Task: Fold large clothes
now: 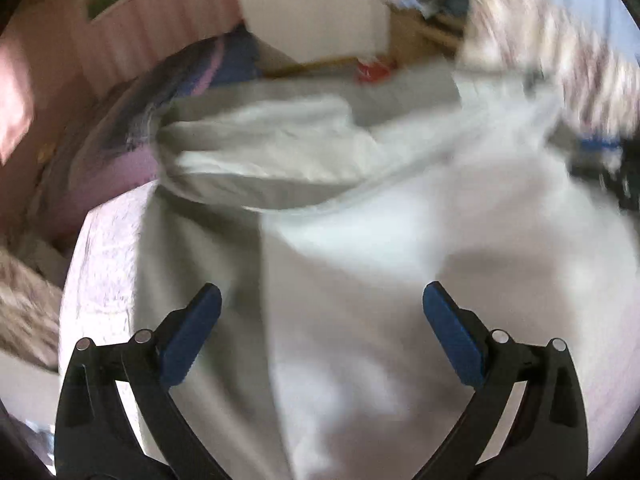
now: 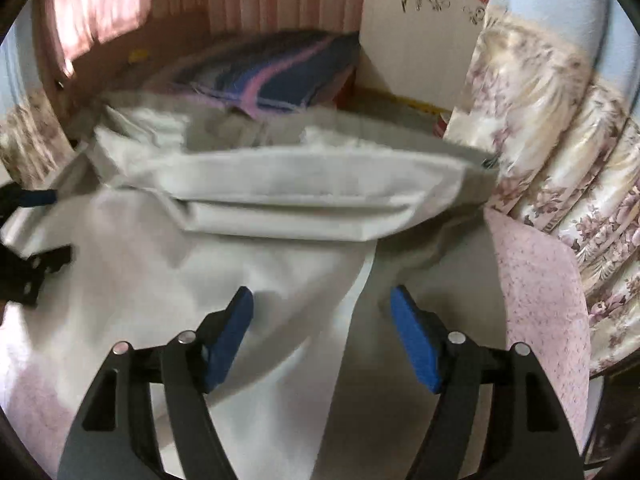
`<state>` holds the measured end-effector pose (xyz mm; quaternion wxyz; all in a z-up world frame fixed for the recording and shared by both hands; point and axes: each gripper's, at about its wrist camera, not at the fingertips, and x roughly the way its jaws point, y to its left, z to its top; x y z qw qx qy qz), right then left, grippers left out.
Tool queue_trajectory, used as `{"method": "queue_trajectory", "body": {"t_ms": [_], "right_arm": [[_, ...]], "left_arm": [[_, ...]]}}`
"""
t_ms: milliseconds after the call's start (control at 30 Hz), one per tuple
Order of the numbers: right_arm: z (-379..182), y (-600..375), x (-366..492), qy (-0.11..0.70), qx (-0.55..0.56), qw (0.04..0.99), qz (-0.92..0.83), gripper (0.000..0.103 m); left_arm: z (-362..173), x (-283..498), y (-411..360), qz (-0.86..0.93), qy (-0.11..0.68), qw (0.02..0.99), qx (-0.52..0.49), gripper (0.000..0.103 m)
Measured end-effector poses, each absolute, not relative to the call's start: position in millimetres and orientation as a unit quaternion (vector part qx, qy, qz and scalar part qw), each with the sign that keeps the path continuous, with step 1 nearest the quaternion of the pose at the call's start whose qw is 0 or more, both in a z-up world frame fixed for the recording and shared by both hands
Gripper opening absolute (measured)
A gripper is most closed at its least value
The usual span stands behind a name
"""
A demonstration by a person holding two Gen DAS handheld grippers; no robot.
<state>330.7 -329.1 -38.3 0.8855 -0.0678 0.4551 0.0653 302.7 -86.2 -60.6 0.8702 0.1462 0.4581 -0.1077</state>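
In the left wrist view, the left gripper (image 1: 322, 296) stood with its blue pads spread wide and nothing between them, poised over the large pale grey-white cloth garment (image 1: 360, 260). The garment lay spread across a pink textured bedspread (image 1: 104, 256), covering most of the near and middle of the picture. Its far part was doubled over into a thick folded band (image 1: 256, 152) with a rounded left end, and a long crease ran from that band toward the near edge, the cloth left of it in shadow. The picture was blurred, so finer seams could not be told. Far left lay a purple and dark blue striped fabric pile (image 1: 192, 76). At the far right edge a dark shape with a blue part (image 1: 604, 160) showed, too smeared to read. In the right wrist view, the right gripper (image 2: 322, 300) held its blue pads well apart, gripping nothing, just above the same garment (image 2: 224, 280). Here the folded band (image 2: 304, 188) ran straight across the middle, flat and layered, with a hem line along it. A soft fold ran from its right end toward the near side. The bedspread (image 2: 536, 280) showed to the right, beside a floral cream curtain (image 2: 560, 140). The left gripper's black frame and blue pad (image 2: 36, 198) came in at the left edge, beside the garment.
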Motion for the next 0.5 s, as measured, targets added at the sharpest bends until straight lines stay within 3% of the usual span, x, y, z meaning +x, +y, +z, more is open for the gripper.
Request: {"method": "queue_trajectory", "body": {"t_ms": [200,500], "right_arm": [[-42.1,-331.9,383.8,0.457,-0.026,0.887,0.052,0.072],[-67.1,-365.1,455.1,0.438,0.064,0.897,-0.019,0.072]], "left_arm": [[-69.0,370.1,-82.7,-0.09,0.497,0.859,0.085,0.1],[-89.4,464.7,-64.7,0.04,0.456,0.887,0.058,0.1]]}}
